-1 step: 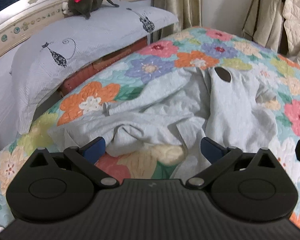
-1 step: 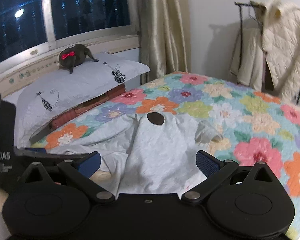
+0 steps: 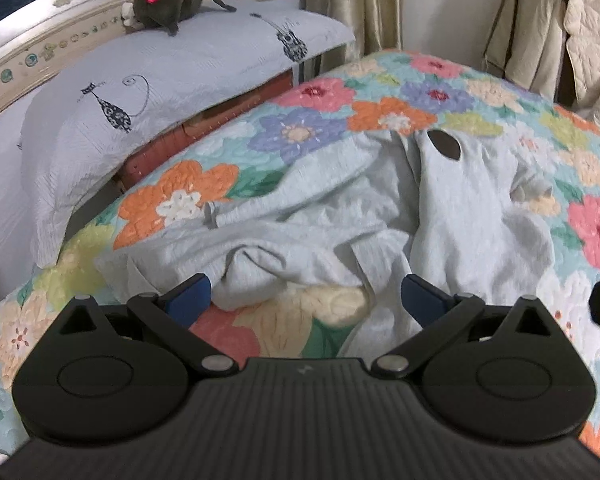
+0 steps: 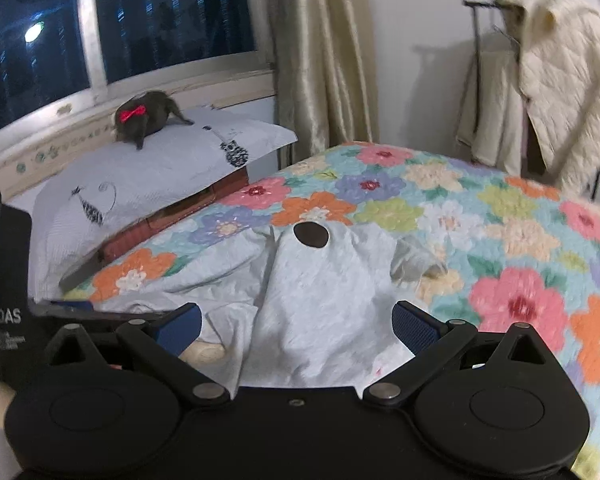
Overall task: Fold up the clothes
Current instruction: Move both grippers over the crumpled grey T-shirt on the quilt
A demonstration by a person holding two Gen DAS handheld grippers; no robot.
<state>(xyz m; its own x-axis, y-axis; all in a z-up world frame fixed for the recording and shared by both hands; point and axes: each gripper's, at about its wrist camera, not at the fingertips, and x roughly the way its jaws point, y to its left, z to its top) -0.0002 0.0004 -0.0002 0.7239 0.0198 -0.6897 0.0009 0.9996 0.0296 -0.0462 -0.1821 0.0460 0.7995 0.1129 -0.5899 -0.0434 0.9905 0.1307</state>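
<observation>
Blurred cream jacket (image 4: pixel 564 92), garment's (image 4: pixel 320 292) near hem hidden.

Warm indoor light is falling evenly over the floral quilt (image 3: pixel 480 92), leaving it bright; the window (image 4: pixel 160 24) is showing dark blue, with one small lamp glare glowing at far left. The coat rack (image 4: pixel 478 36) is casting a soft shadow on the far wall. Fisheye distortion is bowing the edges — the hanging jacket (image 4: pixel 568 92) at far right is smearing with blur; corners are darkening.
</observation>
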